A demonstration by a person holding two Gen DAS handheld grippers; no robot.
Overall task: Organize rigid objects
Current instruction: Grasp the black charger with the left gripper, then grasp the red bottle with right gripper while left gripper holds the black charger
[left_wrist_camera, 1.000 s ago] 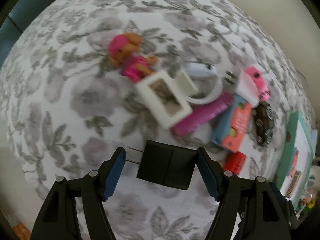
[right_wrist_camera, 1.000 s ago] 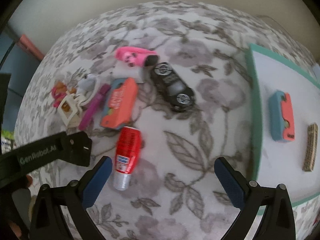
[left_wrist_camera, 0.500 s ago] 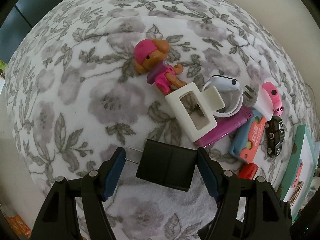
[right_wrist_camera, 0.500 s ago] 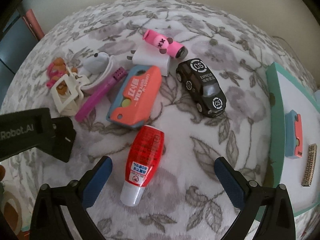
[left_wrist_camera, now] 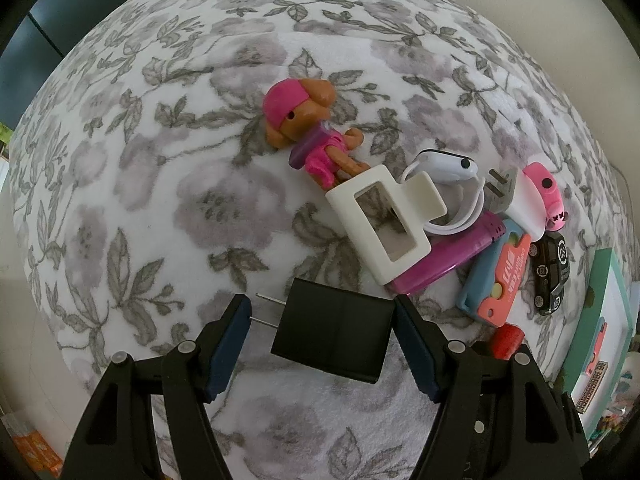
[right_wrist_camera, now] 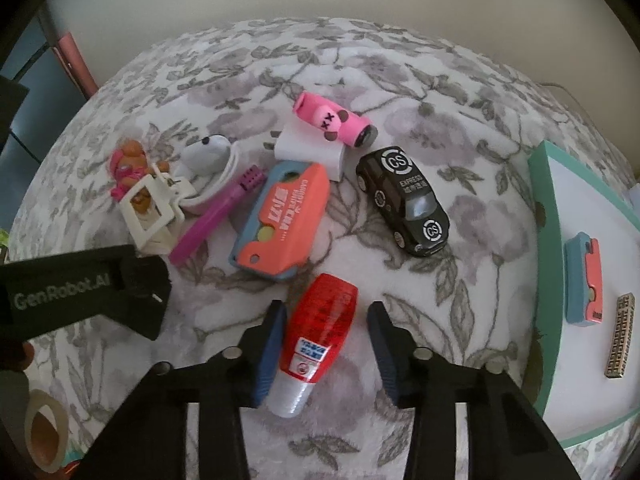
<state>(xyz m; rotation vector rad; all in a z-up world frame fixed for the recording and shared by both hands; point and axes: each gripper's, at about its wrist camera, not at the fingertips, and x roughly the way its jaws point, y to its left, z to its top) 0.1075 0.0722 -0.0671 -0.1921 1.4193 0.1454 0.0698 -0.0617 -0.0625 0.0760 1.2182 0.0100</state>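
Note:
My left gripper (left_wrist_camera: 320,308) points down over the floral cloth and is shut on a black plug charger (left_wrist_camera: 334,336), prongs against the left pad. In the right wrist view a red bottle with a clear cap (right_wrist_camera: 320,320) lies on the cloth between the fingers of my right gripper (right_wrist_camera: 326,308). Its jaws are closing: the left pad touches the bottle and the right pad stands a little off it. Beyond lie an orange-and-blue case (right_wrist_camera: 284,224), a black toy car (right_wrist_camera: 404,200), a pink toy (right_wrist_camera: 334,120) on a white charger (right_wrist_camera: 308,150), a purple stick (right_wrist_camera: 216,216), a white clip (right_wrist_camera: 148,212) and a doll (right_wrist_camera: 128,164).
A teal-rimmed white tray (right_wrist_camera: 540,240) stands at the right and holds a small blue-and-orange case (right_wrist_camera: 582,280) and a brown strip (right_wrist_camera: 620,334). The left gripper's black body (right_wrist_camera: 80,292) shows at the left. A tape roll (right_wrist_camera: 40,432) lies at the bottom left.
My right gripper moved over the red bottle and its jaws narrowed from wide open to close around it. My left gripper drifted sideways with the black charger still in it.

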